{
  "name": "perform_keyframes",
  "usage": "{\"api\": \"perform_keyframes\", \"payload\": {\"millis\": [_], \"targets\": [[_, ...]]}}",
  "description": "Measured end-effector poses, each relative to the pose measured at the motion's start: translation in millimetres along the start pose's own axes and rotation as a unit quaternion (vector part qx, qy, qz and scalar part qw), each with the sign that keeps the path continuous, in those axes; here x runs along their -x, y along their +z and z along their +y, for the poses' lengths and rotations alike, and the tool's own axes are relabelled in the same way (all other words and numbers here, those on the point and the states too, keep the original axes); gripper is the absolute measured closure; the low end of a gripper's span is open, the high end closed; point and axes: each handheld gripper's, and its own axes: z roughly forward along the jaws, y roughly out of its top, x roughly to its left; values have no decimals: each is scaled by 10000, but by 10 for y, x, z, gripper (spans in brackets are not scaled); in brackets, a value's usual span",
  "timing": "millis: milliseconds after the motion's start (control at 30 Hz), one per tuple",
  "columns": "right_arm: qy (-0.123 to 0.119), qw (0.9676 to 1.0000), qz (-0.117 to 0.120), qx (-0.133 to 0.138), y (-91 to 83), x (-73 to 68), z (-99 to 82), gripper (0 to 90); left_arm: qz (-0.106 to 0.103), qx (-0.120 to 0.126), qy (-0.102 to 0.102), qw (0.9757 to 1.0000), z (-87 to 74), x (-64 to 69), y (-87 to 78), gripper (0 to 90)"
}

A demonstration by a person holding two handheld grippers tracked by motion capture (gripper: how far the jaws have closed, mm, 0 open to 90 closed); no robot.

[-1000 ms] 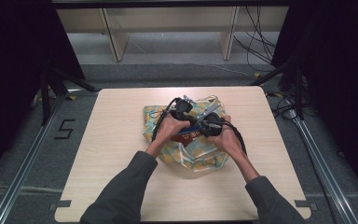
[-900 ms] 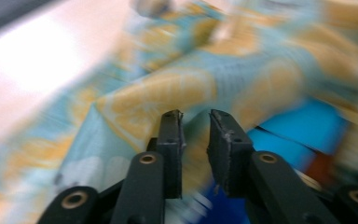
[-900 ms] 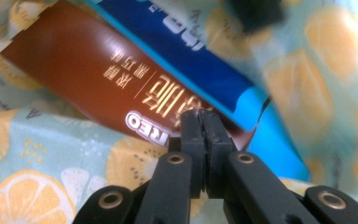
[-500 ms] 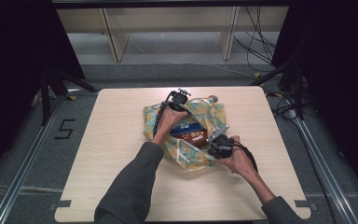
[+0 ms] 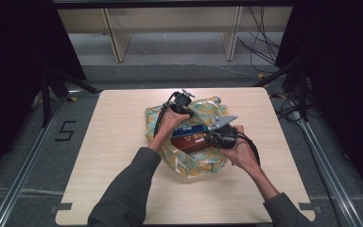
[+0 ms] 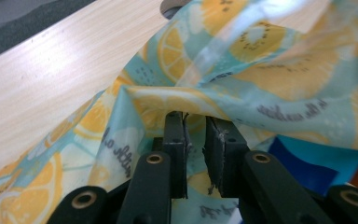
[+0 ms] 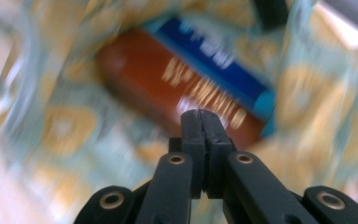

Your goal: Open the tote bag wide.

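Note:
A thin bag [image 5: 192, 163] printed with lemon and kiwi slices lies at the table's middle, its mouth spread open. Inside lies a brown and blue box [image 5: 192, 137]. My left gripper [image 5: 182, 101] is at the bag's far edge, and the left gripper view shows it [image 6: 196, 122] shut on a fold of the bag [image 6: 279, 79], with the blue of the box [image 6: 303, 169] below. My right gripper [image 5: 213, 138] hovers at the bag's right side. In the right gripper view it [image 7: 200, 115] is shut on nothing, pointing at the box [image 7: 168, 79] in the blurred bag [image 7: 65, 126].
The wooden table [image 5: 118, 142] has bare room on every side of the bag. A wooden shelf frame [image 5: 170, 28] stands on the floor beyond the far edge. Cables [image 5: 264, 52] run over the floor at the back right.
Both hands were together over the bag's middle. My left gripper went to the far edge with the bag's fold; my right drew off to the near right, shut. The box came into sight.

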Motion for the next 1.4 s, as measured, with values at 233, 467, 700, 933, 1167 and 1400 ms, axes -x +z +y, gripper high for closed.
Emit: {"api": "perform_keyframes", "payload": {"millis": [233, 467, 700, 933, 1167, 1400], "targets": [[461, 9903, -1079, -739, 207, 646, -42, 900, -35, -39, 32, 10000, -73, -67, -38, 774], [1057, 9862, -875, -929, 315, 972, -357, 900, -120, -47, -4, 9999, -103, -84, 12, 779], [1473, 9824, -674, -930, 418, 1061, -585, 900, -134, -22, -6, 9999, -109, -64, 24, 780], [1389, 9868, -720, -415, 153, 943, -425, 894, -328, 258, -147, 9990, -102, -66, -89, 759], [1101, 9929, -445, 117, -166, 730, -307, 894, -649, 598, -74, 9961, -256, -34, -535, 798], [973, 9943, -354, 254, -235, 621, -294, 894, -732, 794, -127, 9941, -451, -89, -844, 807]]}}
